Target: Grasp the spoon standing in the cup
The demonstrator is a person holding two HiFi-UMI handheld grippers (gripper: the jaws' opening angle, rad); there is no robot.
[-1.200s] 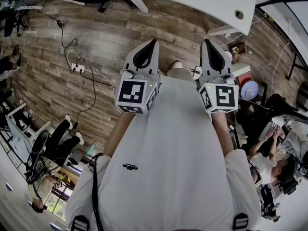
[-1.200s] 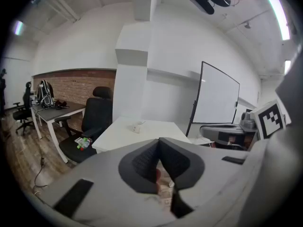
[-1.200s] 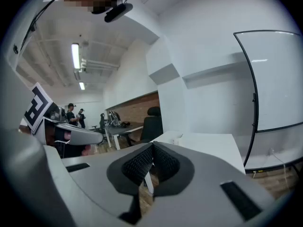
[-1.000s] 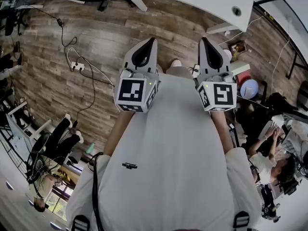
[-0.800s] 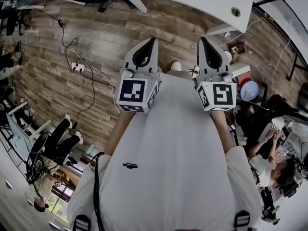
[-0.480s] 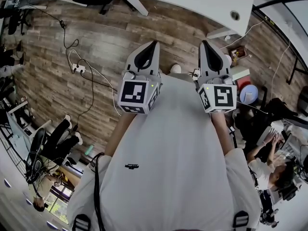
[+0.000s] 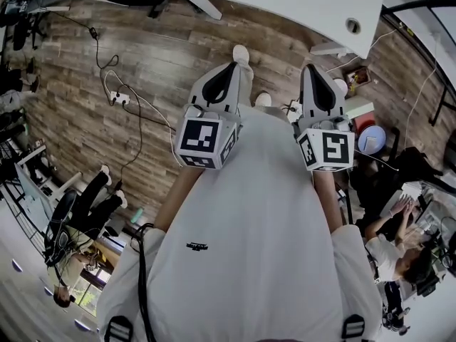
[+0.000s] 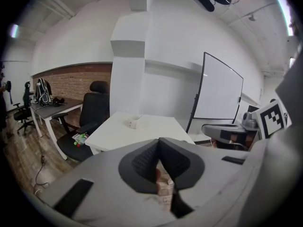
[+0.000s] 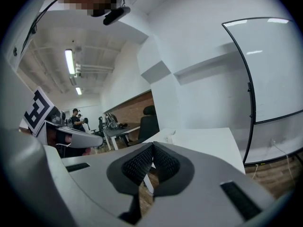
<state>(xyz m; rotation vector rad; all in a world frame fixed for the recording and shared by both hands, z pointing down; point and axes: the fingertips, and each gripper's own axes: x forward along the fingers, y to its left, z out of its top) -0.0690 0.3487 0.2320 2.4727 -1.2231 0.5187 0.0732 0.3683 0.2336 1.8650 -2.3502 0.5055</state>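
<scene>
A small white cup (image 8: 134, 122) stands far off on a white table (image 8: 151, 131); the spoon in it is too small to make out. In the right gripper view the cup (image 9: 169, 135) is a tiny shape on the same table (image 9: 208, 143). In the head view both grippers are held side by side in front of the person's chest, pointing at the table's edge (image 7: 285, 2). My left gripper (image 7: 229, 66) is shut with nothing in it, jaws meeting (image 8: 158, 142). My right gripper (image 7: 308, 68) is shut and empty too (image 9: 152, 145).
A black office chair (image 8: 94, 115) stands at the table's left. A whiteboard (image 8: 218, 93) stands behind it at right. A power strip and cables (image 7: 117, 98) lie on the wood floor. People sit at desks at the right (image 7: 399, 241).
The person has stepped forward: a shoe now shows ahead of the left gripper and the floor has shifted. Both grippers have stayed shut, side by side.
</scene>
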